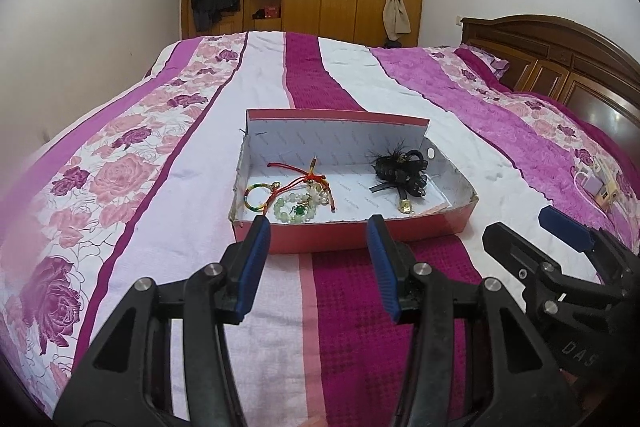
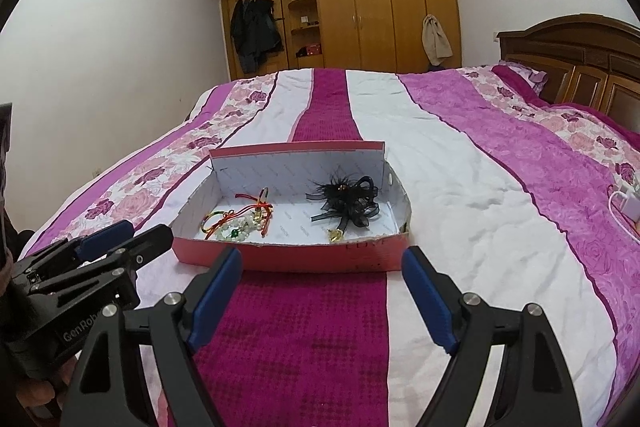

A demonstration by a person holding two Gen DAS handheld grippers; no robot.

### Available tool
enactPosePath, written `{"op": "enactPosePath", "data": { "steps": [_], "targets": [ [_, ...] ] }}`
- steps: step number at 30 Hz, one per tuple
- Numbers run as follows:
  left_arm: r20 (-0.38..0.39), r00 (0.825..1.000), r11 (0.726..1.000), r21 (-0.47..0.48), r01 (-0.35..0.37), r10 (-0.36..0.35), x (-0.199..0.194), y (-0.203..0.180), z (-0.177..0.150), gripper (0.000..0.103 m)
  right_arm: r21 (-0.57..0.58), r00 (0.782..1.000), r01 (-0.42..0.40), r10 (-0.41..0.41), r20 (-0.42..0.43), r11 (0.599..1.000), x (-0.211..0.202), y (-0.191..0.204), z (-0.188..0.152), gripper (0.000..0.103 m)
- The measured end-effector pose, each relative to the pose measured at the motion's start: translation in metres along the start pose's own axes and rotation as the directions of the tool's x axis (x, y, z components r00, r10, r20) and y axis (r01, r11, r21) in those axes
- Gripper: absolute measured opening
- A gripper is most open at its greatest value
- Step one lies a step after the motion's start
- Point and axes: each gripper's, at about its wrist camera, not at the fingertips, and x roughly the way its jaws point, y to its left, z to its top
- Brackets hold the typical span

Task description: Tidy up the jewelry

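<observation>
Two groups of jewelry are seen in the left wrist view inside the box (image 1: 352, 243) straight ahead of the released, empty left gripper (image 1: 318, 227): beaded bracelets (image 1: 294, 205) nearest its left fingertip, the black bow (image 1: 400, 173) beyond its right. In the right wrist view, the box's long axis is laid crosswise ahead of the wide-open, empty right gripper (image 2: 322, 261), and the bow (image 2: 346, 205) is judged nearer it.

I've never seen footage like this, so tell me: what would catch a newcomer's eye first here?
Probably the red box lying open in the middle of the pink and purple floral bedspread. Inside it, a tangle of beaded bracelets and red cord lies at the left end and a black feathered hair bow at the right. Two black grippers with blue-padded jaws frame the foreground, both open and empty.
</observation>
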Motion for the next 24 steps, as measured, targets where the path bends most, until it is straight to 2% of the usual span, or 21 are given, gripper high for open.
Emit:
{"op": "enactPosePath", "data": {
  "steps": [24],
  "targets": [
    [0.018, 1.000, 1.000, -0.018, 0.001, -0.001, -0.0028, 0.0026, 0.0032, 0.043, -0.001, 1.000, 0.000, 0.000, 0.001, 1.000, -0.0001, 0.0002, -0.0005, 0.084]
  ]
}}
